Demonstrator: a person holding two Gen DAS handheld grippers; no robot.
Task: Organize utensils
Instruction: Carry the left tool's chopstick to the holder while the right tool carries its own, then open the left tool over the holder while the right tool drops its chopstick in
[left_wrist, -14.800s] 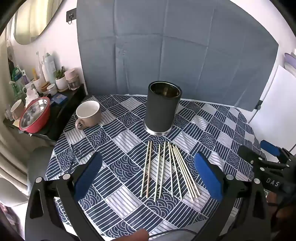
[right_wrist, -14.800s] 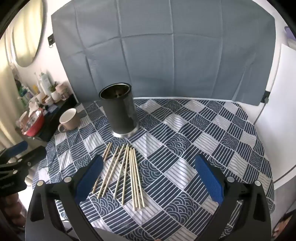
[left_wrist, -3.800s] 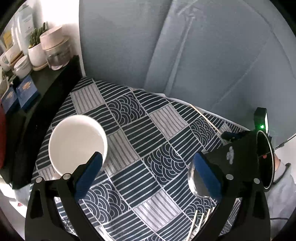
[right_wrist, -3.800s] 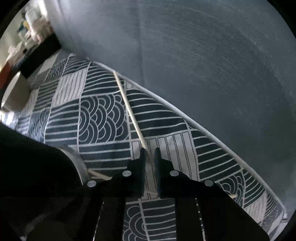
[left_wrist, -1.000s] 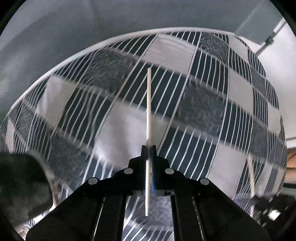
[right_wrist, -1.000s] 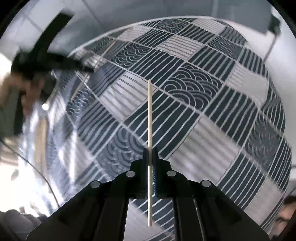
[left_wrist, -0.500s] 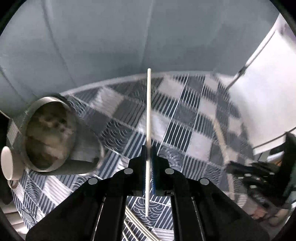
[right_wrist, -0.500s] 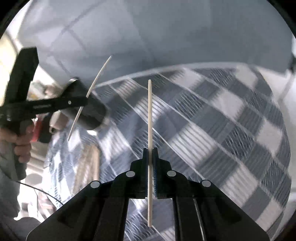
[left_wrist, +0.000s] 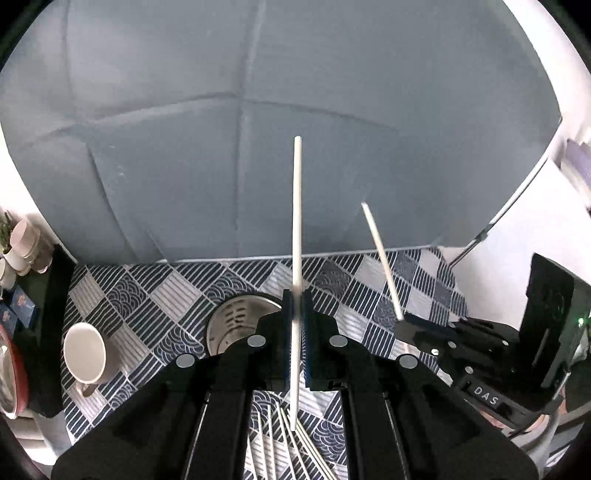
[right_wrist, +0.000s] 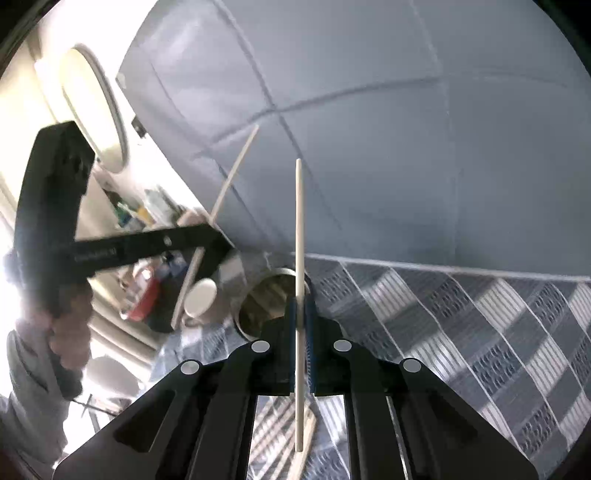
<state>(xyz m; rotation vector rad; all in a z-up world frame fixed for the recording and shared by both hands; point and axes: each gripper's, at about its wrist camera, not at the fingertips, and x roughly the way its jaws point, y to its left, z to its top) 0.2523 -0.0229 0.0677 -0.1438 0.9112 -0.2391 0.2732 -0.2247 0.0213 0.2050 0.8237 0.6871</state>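
My left gripper (left_wrist: 296, 299) is shut on a pale chopstick (left_wrist: 297, 203) that stands upright across its pads. Just beyond and below the pads is the open mouth of the dark utensil holder (left_wrist: 236, 325) on the patterned cloth. To the right, my right gripper (left_wrist: 402, 326) holds a second chopstick (left_wrist: 380, 258), tilted left. In the right wrist view my right gripper (right_wrist: 300, 302) is shut on that chopstick (right_wrist: 299, 221), with the holder (right_wrist: 266, 299) directly ahead. The left gripper (right_wrist: 212, 230) and its stick (right_wrist: 236, 166) hang at the left. Several chopsticks (left_wrist: 288, 454) lie on the cloth below.
A white mug (left_wrist: 86, 352) stands left of the holder. A dark side shelf (left_wrist: 51, 295) carries a red bowl (left_wrist: 7, 373) and small jars. A grey backdrop (left_wrist: 258, 110) rises behind the table. A person's hand (right_wrist: 70, 332) grips the left tool.
Both grippers have risen from close over the cloth, each still carrying its chopstick. The holder's mouth has come into view right in front of both pairs of pads.
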